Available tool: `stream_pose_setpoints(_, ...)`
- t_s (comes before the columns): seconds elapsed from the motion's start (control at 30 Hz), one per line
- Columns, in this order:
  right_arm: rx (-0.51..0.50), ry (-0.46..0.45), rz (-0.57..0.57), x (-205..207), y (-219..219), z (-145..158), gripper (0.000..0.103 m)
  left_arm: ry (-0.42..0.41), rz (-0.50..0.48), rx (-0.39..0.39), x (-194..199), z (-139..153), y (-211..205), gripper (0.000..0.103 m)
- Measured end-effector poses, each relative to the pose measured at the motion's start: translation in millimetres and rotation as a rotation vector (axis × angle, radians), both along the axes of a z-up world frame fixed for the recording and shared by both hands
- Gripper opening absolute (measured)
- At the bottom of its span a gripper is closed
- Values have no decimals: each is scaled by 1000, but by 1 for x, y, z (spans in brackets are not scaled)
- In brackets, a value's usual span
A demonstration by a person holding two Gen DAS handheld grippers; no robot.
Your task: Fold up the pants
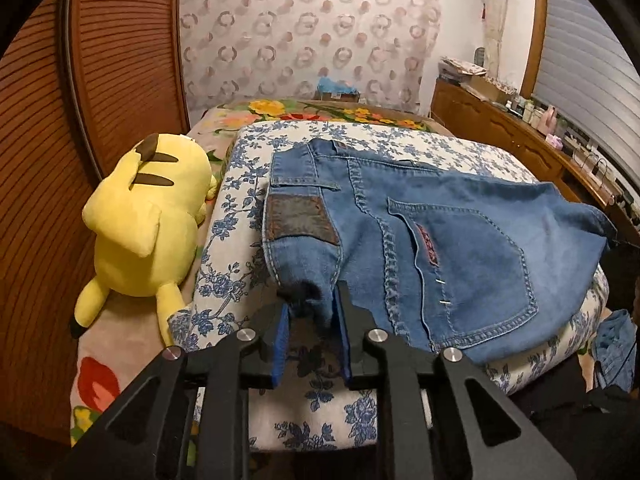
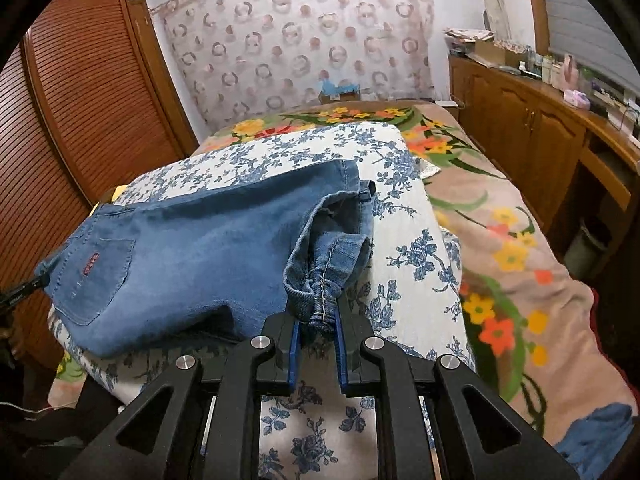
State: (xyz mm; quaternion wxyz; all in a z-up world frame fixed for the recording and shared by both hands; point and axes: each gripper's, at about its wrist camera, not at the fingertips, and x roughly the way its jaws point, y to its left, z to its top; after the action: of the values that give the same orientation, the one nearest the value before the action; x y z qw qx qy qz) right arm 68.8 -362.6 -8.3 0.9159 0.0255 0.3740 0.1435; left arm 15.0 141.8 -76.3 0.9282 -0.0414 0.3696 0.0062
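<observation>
The folded jeans (image 1: 404, 236) lie on a blue-flowered cushion (image 1: 240, 200) on the bed (image 2: 520, 240). The left tool (image 1: 314, 308) stands narrowly open with the waistband corner between its fingers, at the cushion's near edge; whether the pads press I cannot tell. The right tool (image 2: 319, 322) pinches a bunched hem. A yellow plush (image 1: 148, 228) crowds the left side; bare bedspread lies right.
</observation>
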Motion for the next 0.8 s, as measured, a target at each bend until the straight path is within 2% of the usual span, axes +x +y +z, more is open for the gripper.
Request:
stream_pose_setpoints(0.27,-40,-8,-16,-5,13,-4,16,-22,9,13,-7,2,-1,36)
stream_pose_setpoints(0.33,-37,-15,-15,-8,13,-3,19,-35,-6,-1,-10,5,-3,50)
stream_pose_setpoints(0.4,-44,-21,-18,-9,13,-3,23,-46,-18,-3,-11,8,-8,55)
stream_pose_setpoints(0.47,-54,-28,-18,-11,12,-2,29,-45,-32,-5,-10,9,-14,71)
stream_pose_setpoints(0.5,-61,-31,-21,-12,13,0,29,-52,-41,-11,-9,9,-17,83)
stream_pose_setpoints(0.57,-64,-41,-16,-14,12,2,34,-55,-60,-23,-7,9,-24,83)
stream_pose_setpoints(0.8,-80,-53,-3,-16,11,3,36,-58,-129,-52,14,2,-56,83)
